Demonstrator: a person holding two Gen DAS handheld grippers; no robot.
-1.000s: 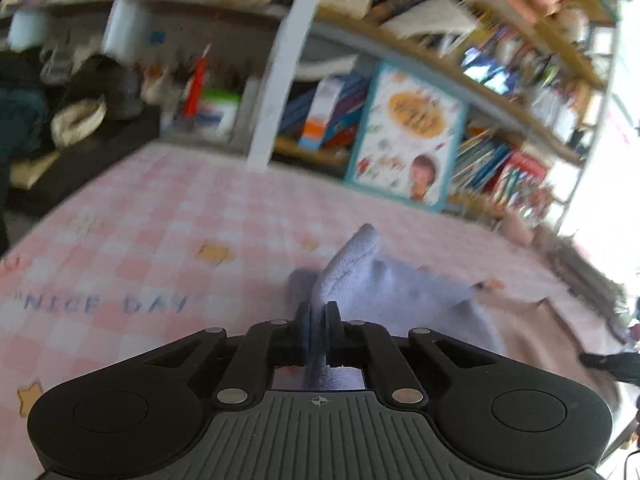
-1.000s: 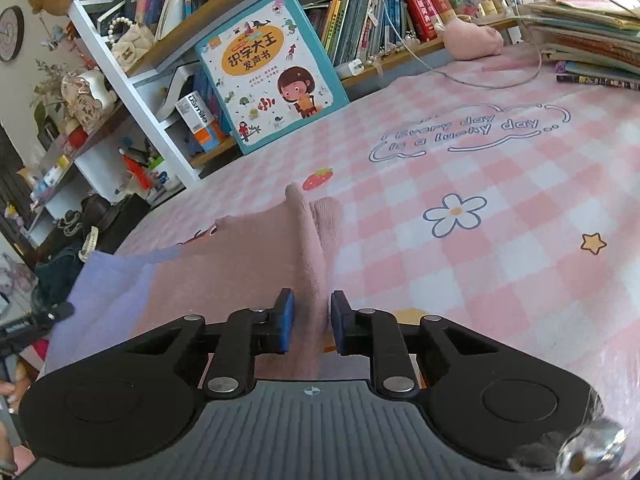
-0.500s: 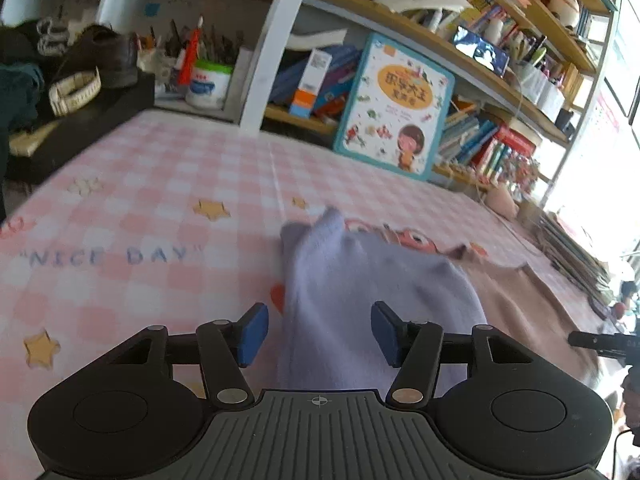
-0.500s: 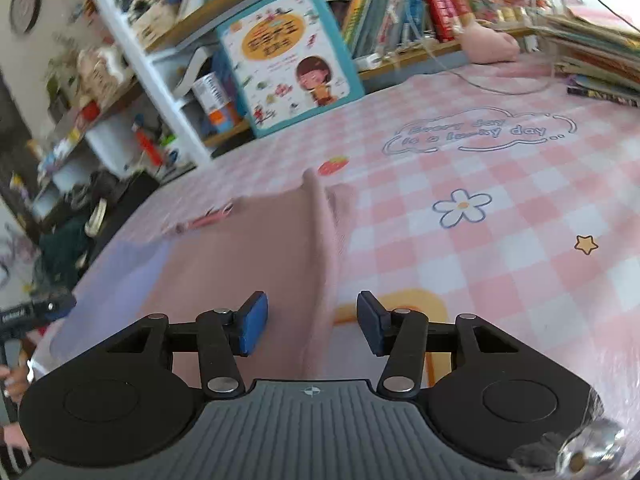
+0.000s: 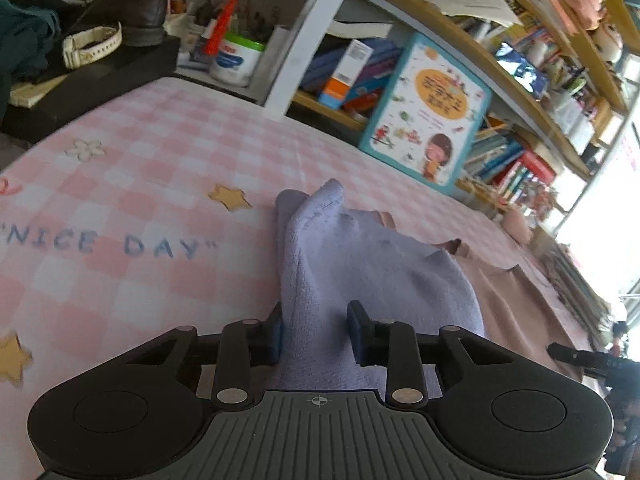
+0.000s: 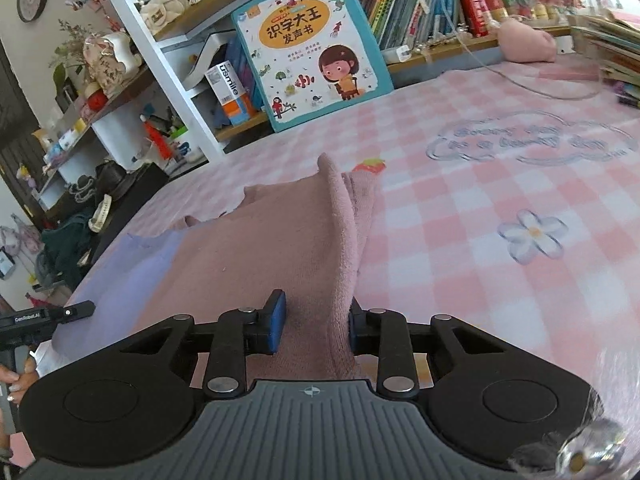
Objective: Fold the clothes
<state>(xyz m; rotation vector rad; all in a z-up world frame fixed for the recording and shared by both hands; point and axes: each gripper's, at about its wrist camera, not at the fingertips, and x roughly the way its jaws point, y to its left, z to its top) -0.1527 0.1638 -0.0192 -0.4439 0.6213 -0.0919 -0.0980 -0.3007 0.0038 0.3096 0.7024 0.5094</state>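
A fleece garment lies on the pink checked table cover, lavender (image 5: 360,264) on its left part and dusty pink (image 6: 272,248) on its right. My left gripper (image 5: 316,332) is open, its jaws astride a raised lavender fold. My right gripper (image 6: 314,326) is open, its jaws astride a raised pink ridge (image 6: 340,216) of the same garment. Neither grips the cloth. The pink part also shows in the left wrist view (image 5: 516,300), and the lavender part in the right wrist view (image 6: 136,276).
A bookshelf with a teal children's book (image 6: 308,44) runs along the table's far edge. A black block with a shoe and watch (image 5: 100,48) stands at the far left. A stack of books (image 6: 612,52) sits at the far right. The other gripper's tip (image 5: 580,360) shows at the right edge.
Both grippers went from shut on the garment's folds to open a second ago. Since half a second ago the jaws have narrowed around the cloth and both grippers sit closer to it.
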